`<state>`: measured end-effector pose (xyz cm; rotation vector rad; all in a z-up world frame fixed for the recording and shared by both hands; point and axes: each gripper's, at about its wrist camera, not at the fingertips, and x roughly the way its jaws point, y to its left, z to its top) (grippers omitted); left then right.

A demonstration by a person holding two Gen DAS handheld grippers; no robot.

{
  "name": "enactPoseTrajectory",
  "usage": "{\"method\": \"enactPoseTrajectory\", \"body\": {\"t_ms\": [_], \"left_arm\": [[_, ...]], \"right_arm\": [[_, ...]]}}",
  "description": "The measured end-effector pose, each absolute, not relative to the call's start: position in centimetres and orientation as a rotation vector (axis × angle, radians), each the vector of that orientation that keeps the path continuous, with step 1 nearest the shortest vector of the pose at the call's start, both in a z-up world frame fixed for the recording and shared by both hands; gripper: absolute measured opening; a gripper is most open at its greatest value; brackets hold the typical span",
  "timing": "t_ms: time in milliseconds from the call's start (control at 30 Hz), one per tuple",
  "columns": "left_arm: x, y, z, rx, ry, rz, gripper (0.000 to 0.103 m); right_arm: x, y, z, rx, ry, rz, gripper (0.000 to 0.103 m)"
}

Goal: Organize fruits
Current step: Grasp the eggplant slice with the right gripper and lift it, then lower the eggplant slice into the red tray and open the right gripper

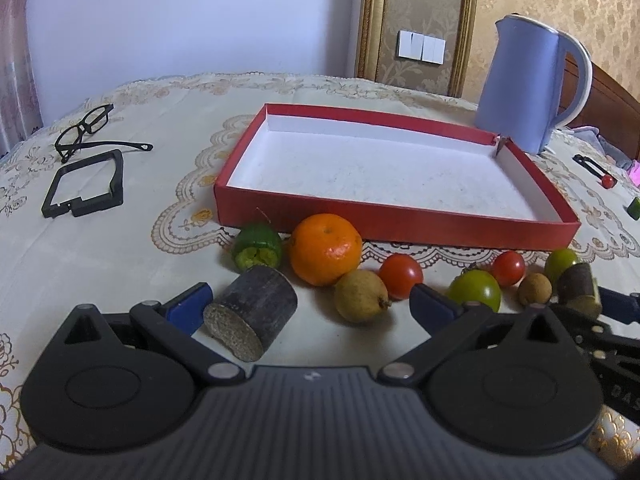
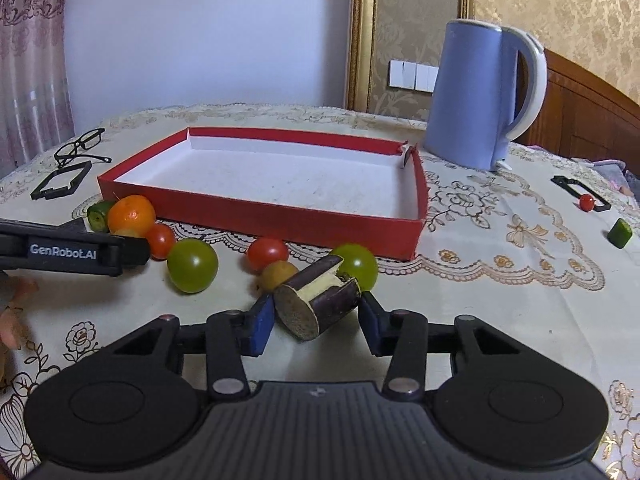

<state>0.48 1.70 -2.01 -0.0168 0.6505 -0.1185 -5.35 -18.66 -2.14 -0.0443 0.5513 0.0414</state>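
A red tray [image 1: 384, 222] [image 2: 280, 220] with a white floor lies empty on the table. In front of it lie an orange [image 1: 325, 249] [image 2: 131, 214], red tomatoes [image 1: 401, 276] [image 2: 267, 253], green tomatoes [image 1: 476, 291] [image 2: 193, 265], a brown fruit [image 1: 360, 297] and a cut green piece [image 1: 258, 247]. My left gripper [image 1: 312, 308] is open around a dark sugarcane piece [image 1: 253, 312], close to the left finger. My right gripper [image 2: 318, 322] is open around a second, partly peeled sugarcane piece [image 2: 316, 304]; neither pad touches it.
A blue kettle [image 1: 528, 84] [image 2: 480, 92] stands behind the tray's right corner. Glasses [image 1: 86, 128] and a black frame [image 1: 86, 184] lie at the left. At the far right lie a small red tomato [image 2: 586, 201], a black frame and a green piece [image 2: 620, 233].
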Motion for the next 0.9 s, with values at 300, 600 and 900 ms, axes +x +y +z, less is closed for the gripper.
{"method": "enactPoseTrajectory", "body": {"t_ms": [300, 600, 900], "left_arm": [[0.8, 1.5, -2.3, -0.016, 0.641, -0.103, 0.103], [0.8, 1.9, -2.4, -0.045, 0.643, -0.112, 0.103], [0.9, 2.3, -2.3, -0.066, 0.646, -0.122, 0.103]], "right_arm": [[-6.1, -19.1, -1.2, -0.043, 0.509, 0.037, 0.044], [-0.9, -20.1, 1.3, -0.078, 0.437, -0.013, 0.045], [7.7, -21.5, -0.7, -0.049, 0.559, -0.021, 0.045]]}}
